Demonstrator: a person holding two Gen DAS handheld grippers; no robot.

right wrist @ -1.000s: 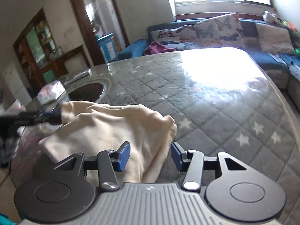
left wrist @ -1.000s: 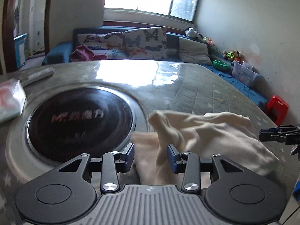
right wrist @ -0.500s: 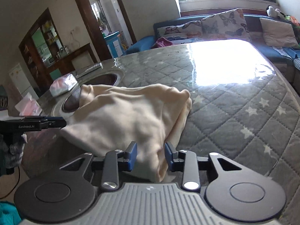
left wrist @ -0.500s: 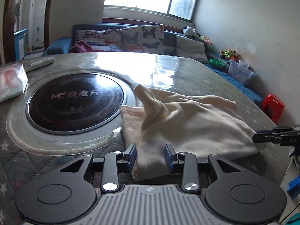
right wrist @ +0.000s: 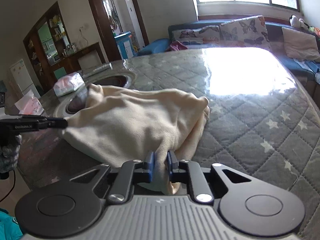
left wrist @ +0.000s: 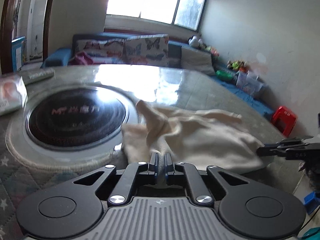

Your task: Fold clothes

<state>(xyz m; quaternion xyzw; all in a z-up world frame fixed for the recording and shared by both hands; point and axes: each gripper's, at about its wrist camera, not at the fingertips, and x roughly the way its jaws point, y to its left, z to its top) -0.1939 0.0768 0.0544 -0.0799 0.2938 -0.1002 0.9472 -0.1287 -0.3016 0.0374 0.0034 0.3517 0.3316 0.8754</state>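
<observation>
Left wrist view: the left hand-held gripper (left wrist: 161,157) has pinched its jaws tight on the near edge of the cream garment (left wrist: 200,138), which spreads ahead and to the right over the quilted surface (left wrist: 210,94), just right of the round black cooktop (left wrist: 77,118).

Right wrist view: the right hand-held gripper (right wrist: 160,160) is closing, cloth pressed between its blue pads (right wrist: 150,165); the garment lies ahead and leftward, reaching the left hand-held gripper at its far-left corner.

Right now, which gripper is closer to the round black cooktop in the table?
Left. The left gripper grips the cream garment beside the cooktop; the right gripper grips its far edge.
</observation>
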